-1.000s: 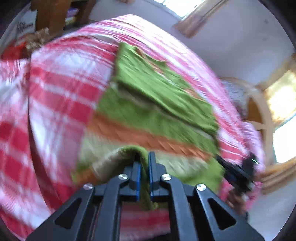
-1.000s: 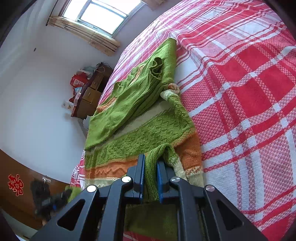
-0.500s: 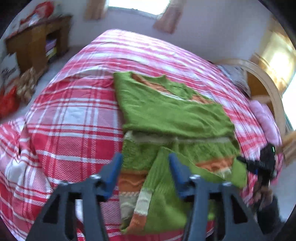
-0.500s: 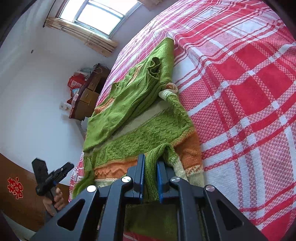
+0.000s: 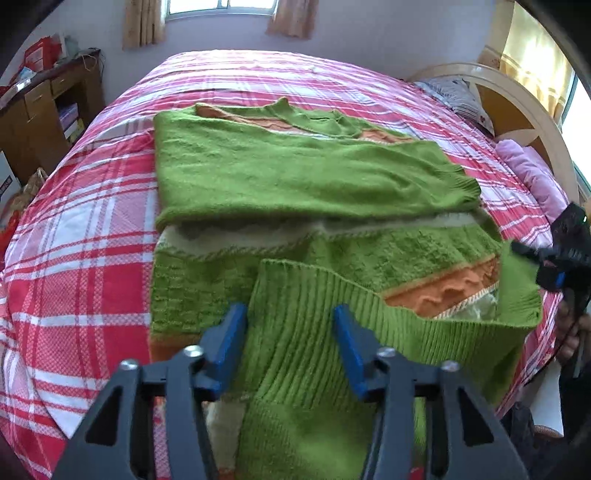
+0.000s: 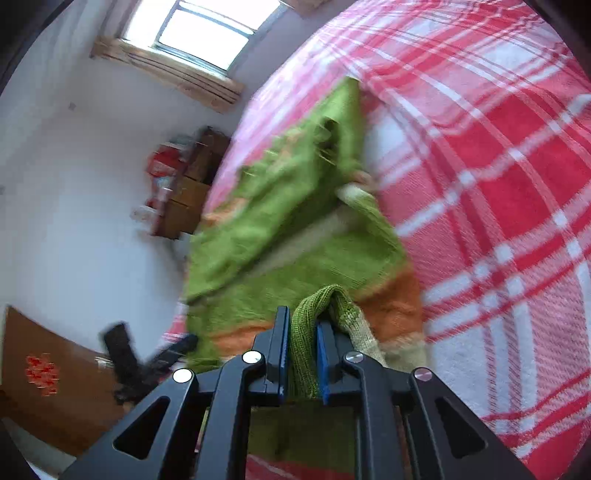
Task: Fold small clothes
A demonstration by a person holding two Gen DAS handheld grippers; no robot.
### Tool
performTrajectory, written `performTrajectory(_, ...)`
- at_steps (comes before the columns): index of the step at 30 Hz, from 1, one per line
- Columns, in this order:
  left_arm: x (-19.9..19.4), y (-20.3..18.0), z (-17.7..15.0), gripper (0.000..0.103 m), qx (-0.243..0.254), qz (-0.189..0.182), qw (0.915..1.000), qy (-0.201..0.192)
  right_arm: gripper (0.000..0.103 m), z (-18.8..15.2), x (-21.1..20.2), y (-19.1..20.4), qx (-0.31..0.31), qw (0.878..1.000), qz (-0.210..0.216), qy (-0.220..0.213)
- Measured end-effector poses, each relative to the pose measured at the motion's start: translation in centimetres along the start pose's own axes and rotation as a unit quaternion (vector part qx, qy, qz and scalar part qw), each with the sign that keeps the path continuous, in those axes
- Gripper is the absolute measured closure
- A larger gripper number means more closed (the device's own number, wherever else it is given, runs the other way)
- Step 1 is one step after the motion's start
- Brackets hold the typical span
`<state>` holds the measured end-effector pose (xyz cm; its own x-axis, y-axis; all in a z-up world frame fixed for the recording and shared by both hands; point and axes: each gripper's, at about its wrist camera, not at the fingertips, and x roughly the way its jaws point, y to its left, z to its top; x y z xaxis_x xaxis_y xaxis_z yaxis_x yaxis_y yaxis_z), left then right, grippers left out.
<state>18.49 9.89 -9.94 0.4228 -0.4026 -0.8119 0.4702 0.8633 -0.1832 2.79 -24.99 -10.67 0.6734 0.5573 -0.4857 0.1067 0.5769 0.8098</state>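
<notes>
A green knit sweater [image 5: 295, 177] with orange and cream bands lies partly folded on a red plaid bed [image 5: 81, 229]. Its ribbed hem [image 5: 314, 332] is turned up over the lower body. My left gripper [image 5: 290, 332] is open and hovers over the ribbed hem, holding nothing. My right gripper [image 6: 301, 354] is shut on the hem's right corner [image 6: 317, 299], lifted off the bed. It also shows at the right edge of the left wrist view [image 5: 554, 266]. The sweater [image 6: 280, 229] looks blurred in the right wrist view.
A wooden desk [image 5: 40, 110] with clutter stands left of the bed. A curved headboard [image 5: 517, 96] and a pillow [image 5: 532, 173] lie at the right. A window [image 6: 207, 33] is in the far wall. The plaid bedcover [image 6: 498, 184] spreads right of the sweater.
My left gripper has opened, let go of the hem and pulled back from the sweater. My right gripper keeps its hold and is moving, blurring its view.
</notes>
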Motion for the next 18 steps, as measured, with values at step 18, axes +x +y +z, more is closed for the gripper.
performTrajectory(18, -0.2, 1.0, -0.5, 0.059, -0.067, -0.036, 0.9969, -0.022, 0.044, -0.7, -1.2, 4.5, -0.243, 0.962, -0.122, -0.014)
